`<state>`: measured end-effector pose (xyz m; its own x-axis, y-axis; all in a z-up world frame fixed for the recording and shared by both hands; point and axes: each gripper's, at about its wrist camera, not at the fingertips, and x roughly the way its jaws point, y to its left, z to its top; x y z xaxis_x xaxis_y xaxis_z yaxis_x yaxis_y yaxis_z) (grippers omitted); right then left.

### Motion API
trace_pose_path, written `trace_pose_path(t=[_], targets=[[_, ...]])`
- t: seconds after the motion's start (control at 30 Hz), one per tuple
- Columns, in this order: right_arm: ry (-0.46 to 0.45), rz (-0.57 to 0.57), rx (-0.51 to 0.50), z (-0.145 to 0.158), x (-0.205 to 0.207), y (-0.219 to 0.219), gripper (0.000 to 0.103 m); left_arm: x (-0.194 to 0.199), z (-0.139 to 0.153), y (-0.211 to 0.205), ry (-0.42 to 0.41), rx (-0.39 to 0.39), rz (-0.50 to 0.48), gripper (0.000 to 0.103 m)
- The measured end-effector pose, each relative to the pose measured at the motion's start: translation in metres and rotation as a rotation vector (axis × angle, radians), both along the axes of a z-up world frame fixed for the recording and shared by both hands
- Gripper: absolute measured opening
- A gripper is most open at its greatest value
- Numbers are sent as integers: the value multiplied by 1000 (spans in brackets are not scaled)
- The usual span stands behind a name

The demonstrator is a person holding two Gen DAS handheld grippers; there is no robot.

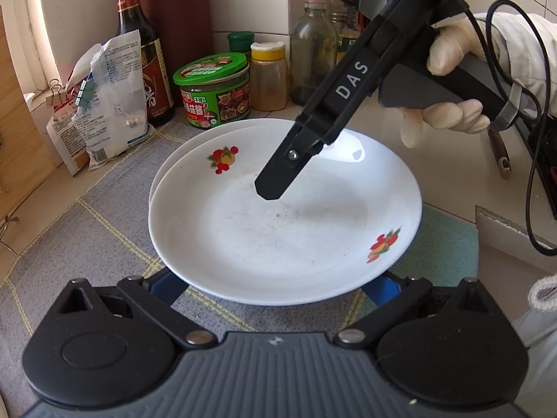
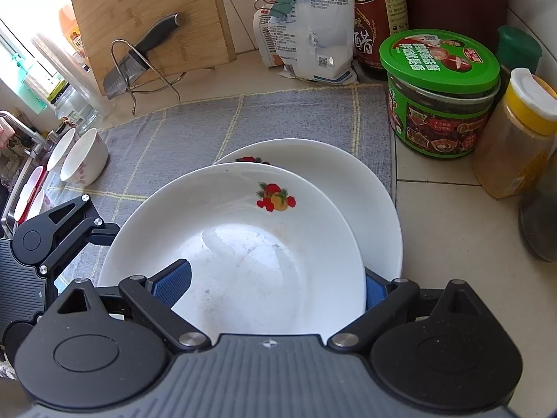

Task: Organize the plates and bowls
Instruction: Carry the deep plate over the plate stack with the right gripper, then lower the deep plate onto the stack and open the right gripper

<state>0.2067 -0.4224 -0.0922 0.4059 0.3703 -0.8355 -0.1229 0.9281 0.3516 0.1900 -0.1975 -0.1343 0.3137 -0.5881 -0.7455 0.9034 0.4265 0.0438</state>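
- My right tool [image 2: 275,284] stood wide, its blue pads [image 2: 174,284] spread to either side of the near rim of the top plate [image 2: 243,244]; whether they pressed on it I could not tell.
- In the left view one black finger of that tool [image 1: 275,181] hung over the middle of the top plate [image 1: 285,216], with my gloved right hand [image 1: 449,80] on the handle.
- My left tool [image 1: 275,287] also stood wide at that plate's near edge, blue pads [image 1: 167,287] showing just under the rim, contact unclear.
- The top plate lay on a second plate [image 2: 348,188], shifted so the lower rim showed as a crescent on the far side.
- Both sat on the grey checked mat [image 2: 195,129] on the table [image 2: 452,237].
- The green-lidded jar [image 2: 442,94] and yellow-capped jar [image 2: 518,132] stood near the lower plate's far edge.
- The mat lay open toward two small bowls [image 2: 83,156] at its edge.
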Motion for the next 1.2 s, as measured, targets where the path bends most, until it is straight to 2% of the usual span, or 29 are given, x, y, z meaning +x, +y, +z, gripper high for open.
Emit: trace_pose_path(t=[0.4,1.2], targets=[[5,-14,3,0,-1,-4,99,10,-1,-4,42,18,11,102],[1,-26,-12,8,-11,-6,99,13,-1,-4,20,28,19,102]])
